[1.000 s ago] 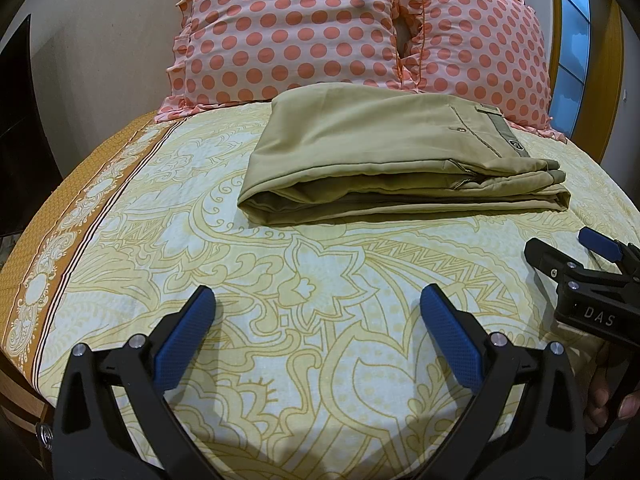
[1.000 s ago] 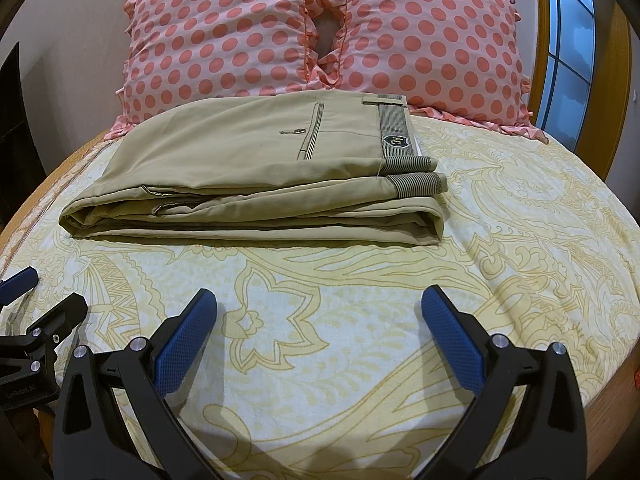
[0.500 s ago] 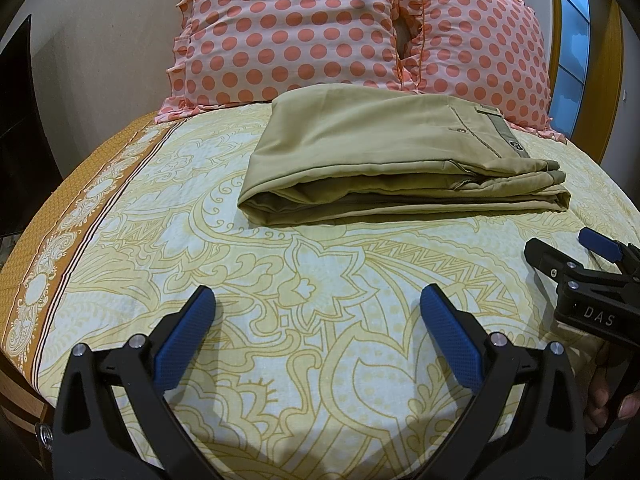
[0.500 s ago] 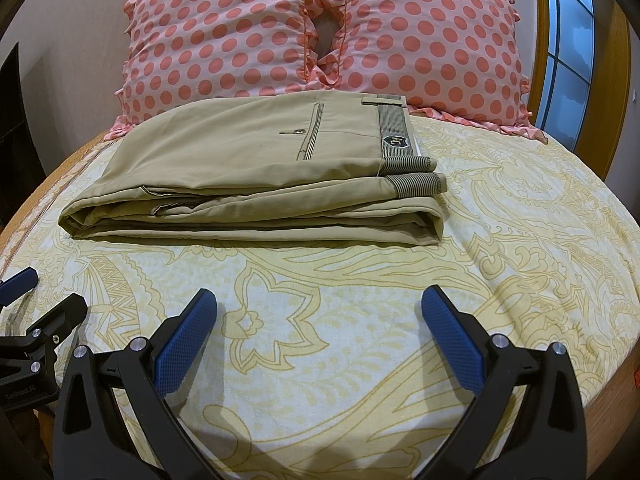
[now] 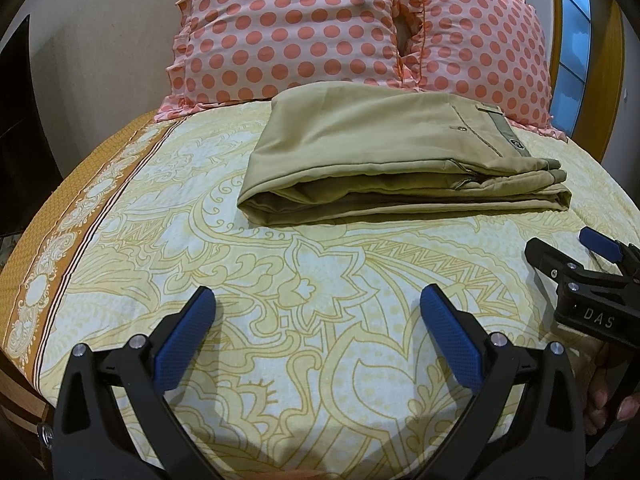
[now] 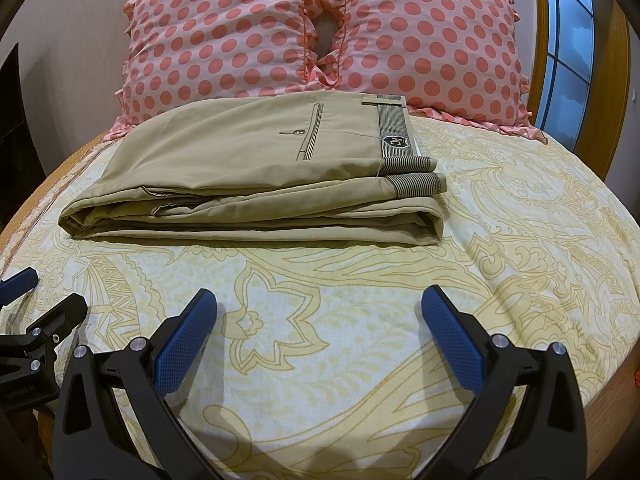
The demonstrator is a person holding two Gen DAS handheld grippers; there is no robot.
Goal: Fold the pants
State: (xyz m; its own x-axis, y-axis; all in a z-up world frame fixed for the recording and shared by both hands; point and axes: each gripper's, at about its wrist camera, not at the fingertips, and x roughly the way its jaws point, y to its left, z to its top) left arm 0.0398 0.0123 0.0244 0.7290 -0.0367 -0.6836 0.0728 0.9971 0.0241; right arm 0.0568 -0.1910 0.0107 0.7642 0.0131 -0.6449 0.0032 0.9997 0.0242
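Nothing has moved over the last second: khaki cotton pants [image 6: 256, 176] sit fully folded on the yellow paisley bed sheet [image 6: 360, 300], near the pink polka-dot pillows [image 6: 320, 32]. I read the fold as finished. Left claw [image 5: 318, 322] and right claw [image 6: 320, 320] both gape empty, hovering well short of the stack.

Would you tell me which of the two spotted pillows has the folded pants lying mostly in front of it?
The left pillow: the pants stretch across its whole front, and only their striped waistband end reaches the right pillow by the window.
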